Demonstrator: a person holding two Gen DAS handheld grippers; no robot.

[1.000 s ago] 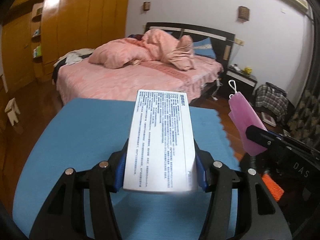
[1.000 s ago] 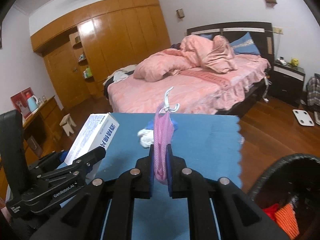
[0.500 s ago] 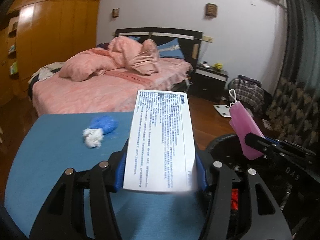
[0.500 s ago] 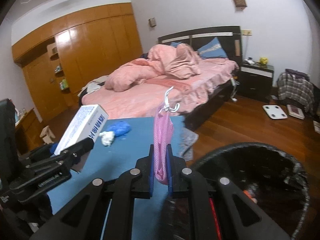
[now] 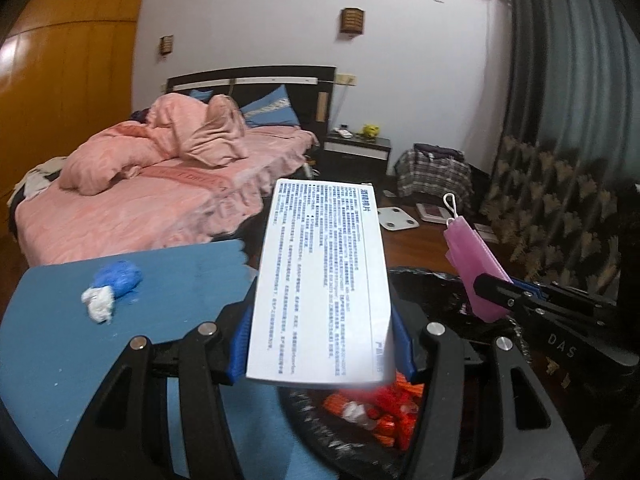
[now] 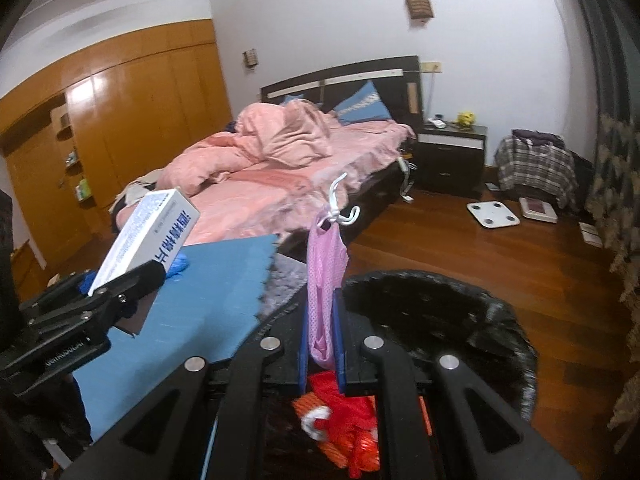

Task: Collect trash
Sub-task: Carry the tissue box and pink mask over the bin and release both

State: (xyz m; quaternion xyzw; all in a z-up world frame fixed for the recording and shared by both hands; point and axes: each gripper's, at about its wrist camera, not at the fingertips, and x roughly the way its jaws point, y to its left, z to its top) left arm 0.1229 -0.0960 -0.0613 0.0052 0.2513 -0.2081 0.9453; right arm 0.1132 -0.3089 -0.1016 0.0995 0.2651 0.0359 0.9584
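Observation:
My left gripper (image 5: pixel 320 344) is shut on a white printed box (image 5: pixel 324 280) and holds it over the near rim of a black-lined trash bin (image 5: pixel 432 292). The box also shows in the right wrist view (image 6: pixel 152 232). My right gripper (image 6: pixel 322 336) is shut on a pink mesh pouch (image 6: pixel 324 280) with a white hook, above the bin (image 6: pixel 460 312). The pouch also shows in the left wrist view (image 5: pixel 476 268). Orange and red wrappers (image 6: pixel 344 428) lie in the bin. A blue and white crumpled wad (image 5: pixel 112 284) lies on the blue table (image 5: pixel 180 280).
A bed with pink bedding (image 6: pixel 280 160) stands behind the table. A nightstand (image 6: pixel 452 152), a plaid bag (image 6: pixel 536 164) and a white scale (image 6: pixel 492 214) are on the wood floor. Wooden wardrobes (image 6: pixel 132 120) line the left wall. A patterned curtain (image 5: pixel 560 208) hangs at right.
Both grippers have swung right with the box and pouch, from over the blue table to over the trash bin. The bin's contents have come into view.

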